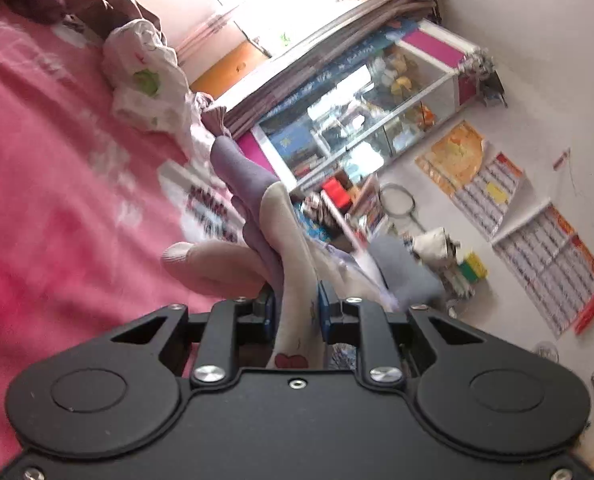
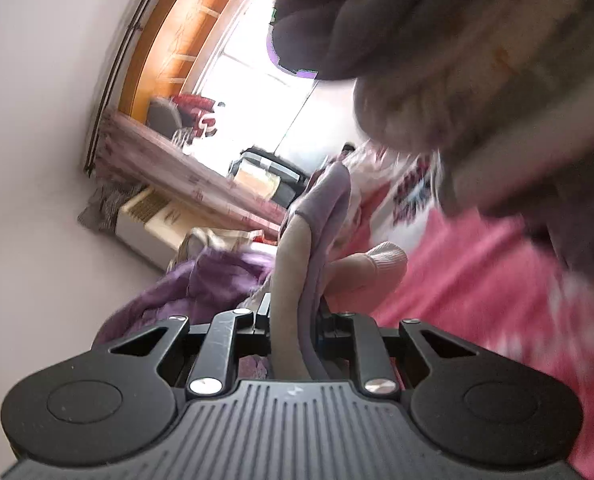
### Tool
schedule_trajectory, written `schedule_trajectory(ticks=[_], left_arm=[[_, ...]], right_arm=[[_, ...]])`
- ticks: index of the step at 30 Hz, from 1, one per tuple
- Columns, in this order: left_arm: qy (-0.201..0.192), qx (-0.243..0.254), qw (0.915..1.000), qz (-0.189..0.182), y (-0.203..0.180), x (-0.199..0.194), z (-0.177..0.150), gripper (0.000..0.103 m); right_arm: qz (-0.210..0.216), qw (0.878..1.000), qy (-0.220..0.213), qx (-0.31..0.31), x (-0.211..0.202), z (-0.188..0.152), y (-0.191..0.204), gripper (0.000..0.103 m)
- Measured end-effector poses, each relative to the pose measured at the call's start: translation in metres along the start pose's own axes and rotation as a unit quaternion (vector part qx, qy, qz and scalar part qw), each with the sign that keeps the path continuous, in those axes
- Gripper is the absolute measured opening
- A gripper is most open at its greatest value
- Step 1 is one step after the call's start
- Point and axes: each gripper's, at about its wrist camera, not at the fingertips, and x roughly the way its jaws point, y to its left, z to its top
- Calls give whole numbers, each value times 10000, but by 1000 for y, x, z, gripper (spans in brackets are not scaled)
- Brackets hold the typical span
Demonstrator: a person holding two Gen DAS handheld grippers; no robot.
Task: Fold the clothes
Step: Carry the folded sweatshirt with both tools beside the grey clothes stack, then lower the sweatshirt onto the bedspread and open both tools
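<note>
Cream and lilac socks (image 1: 271,216) hang pinched in the left gripper (image 1: 295,307) above the pink bedsheet (image 1: 49,184); the right gripper (image 2: 293,316) clamps the bundle's other end — unfolded clothes (image 1: 145,80) lie heaped behind, so folding is unfinished.

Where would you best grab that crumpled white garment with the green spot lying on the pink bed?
Probably at a raised fold along the top of the white garment, coming down from above. It lies bunched on the pink bedspread, so its ridges stand up for two fingers to pinch; its edges are tucked under and hard to find.
</note>
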Motion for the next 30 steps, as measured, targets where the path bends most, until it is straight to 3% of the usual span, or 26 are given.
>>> schedule_trajectory(ticks=[1,2,3,5,9,14,15,17,20,23,24,26,28,30], left_arm=[[4,-78,10000,43,10,18,6,29],[151,-318,9990,282,25,34,7,48],[421,-697,9943,692,44,49,4,49],[465,-742,9915,958,59,48,-8,43],[261,-936,9924,759,63,23,-18,49],[322,-887,9911,940,58,31,-17,51],[351,-878,9905,996,58,37,-16,48],[408,-859,9893,1106,58,48,-15,20],[480,-892,9866,1277,61,62,-12,19],[416,-875,9859,1364,57,53,-17,26],[415,-803,9864,1370,52,47,-19,30],[443,-674,9875,1356,42,31,-25,51],[463,-546,9878,1380,29,12,-34,60],[599,-484,9865,1443,19,-6,-47,60]], right_arm=[[-197,9998,-57,-31,11,7,-5,33],[-509,9987,-69,-62,23,12,-14,65],[-821,9966,-80,-92,35,17,-22,70],[-1078,9940,-141,-114,37,11,-34,69],[-1306,9909,-293,-125,22,-15,-55,64],[-1644,9853,-266,-391,28,-24,-47,64],[-1712,9839,-255,-450,29,-25,-45,65],[-1797,9820,-260,-518,34,-25,-44,63],[-1894,9797,-285,-591,41,-25,-45,39],[-1964,9780,-300,-642,43,-26,-44,37],[-1935,9787,-289,-618,35,-28,-41,43],[-1876,9802,-266,-571,19,-32,-34,48],[-1818,9816,-244,-524,2,-36,-27,50],[-1759,9830,-221,-476,-14,-41,-20,50]])
